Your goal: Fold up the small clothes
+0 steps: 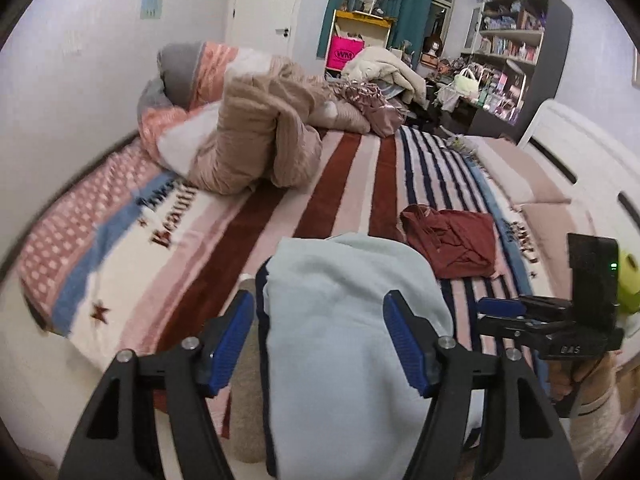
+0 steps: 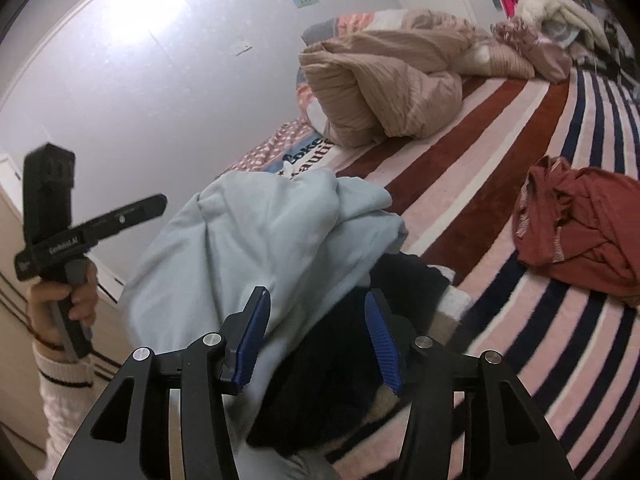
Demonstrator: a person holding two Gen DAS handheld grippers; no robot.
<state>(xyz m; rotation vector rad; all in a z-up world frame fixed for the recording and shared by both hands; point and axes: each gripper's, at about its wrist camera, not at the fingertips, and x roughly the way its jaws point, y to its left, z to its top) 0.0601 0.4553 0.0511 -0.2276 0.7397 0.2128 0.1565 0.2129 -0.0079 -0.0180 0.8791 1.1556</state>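
Observation:
A pale blue garment [image 1: 344, 340] lies heaped on the near edge of the striped bed, over a dark navy and white piece [image 2: 340, 364]. My left gripper [image 1: 320, 336] is open, its blue pads [image 1: 234, 340] on either side of the pale blue cloth without gripping it. My right gripper [image 2: 316, 336] is open above the pale blue garment [image 2: 256, 248] and the dark piece. The right gripper also shows at the right in the left wrist view [image 1: 496, 312]. A crumpled rust-red garment [image 1: 456, 240] lies on the bed to the right, also in the right wrist view [image 2: 580, 216].
A striped blanket [image 1: 340, 184] covers the bed. A beige duvet heap [image 1: 256, 140] and pillows lie at the back. A white headboard [image 1: 580, 160] is at right. Shelves and a cluttered desk [image 1: 508, 52] stand beyond. A white wall [image 2: 140, 80] runs along the left.

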